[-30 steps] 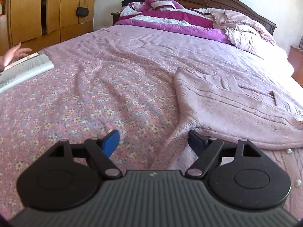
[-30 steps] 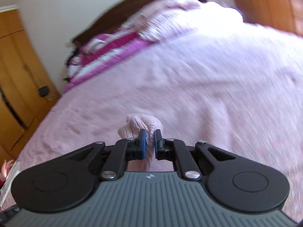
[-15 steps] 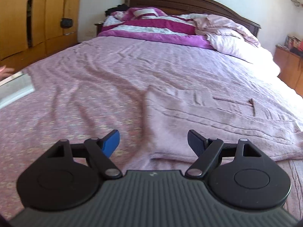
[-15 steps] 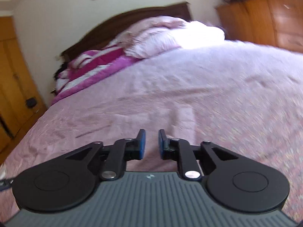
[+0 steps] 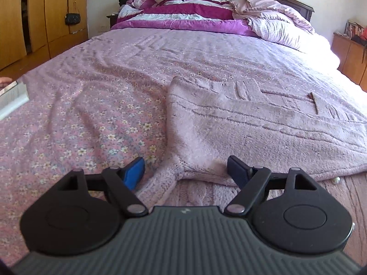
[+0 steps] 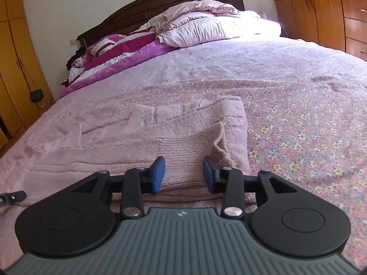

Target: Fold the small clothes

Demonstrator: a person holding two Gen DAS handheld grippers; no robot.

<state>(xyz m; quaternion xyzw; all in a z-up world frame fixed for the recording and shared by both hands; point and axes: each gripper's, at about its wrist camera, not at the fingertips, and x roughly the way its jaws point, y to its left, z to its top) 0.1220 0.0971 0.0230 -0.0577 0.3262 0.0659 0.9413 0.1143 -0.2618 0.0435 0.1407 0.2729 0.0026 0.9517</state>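
A pink knitted sweater point(image 5: 240, 119) lies spread flat on the flowered bedspread point(image 5: 91, 105). In the left wrist view my left gripper point(image 5: 185, 170) stands open just above the sweater's near edge, where a sleeve runs down between its blue pads without touching them. In the right wrist view the same sweater point(image 6: 142, 133) shows a folded-over sleeve lying on top, near its right edge. My right gripper point(image 6: 183, 174) hovers over that folded part; its jaws are opening and nothing is pinched between them.
Folded magenta and checked quilts point(image 5: 206, 16) are piled against the dark headboard point(image 6: 160, 2). Wooden wardrobes point(image 5: 34, 16) stand to the left with a small black bag hanging. A dresser point(image 6: 325, 20) is at the right. A book and a hand's edge point(image 5: 11, 94) sit at the bed's left side.
My right gripper has let go of the pink sleeve it pinched and spread its jaws; the sleeve now lies on the sweater. The left gripper has shifted sideways toward the sweater, staying open.
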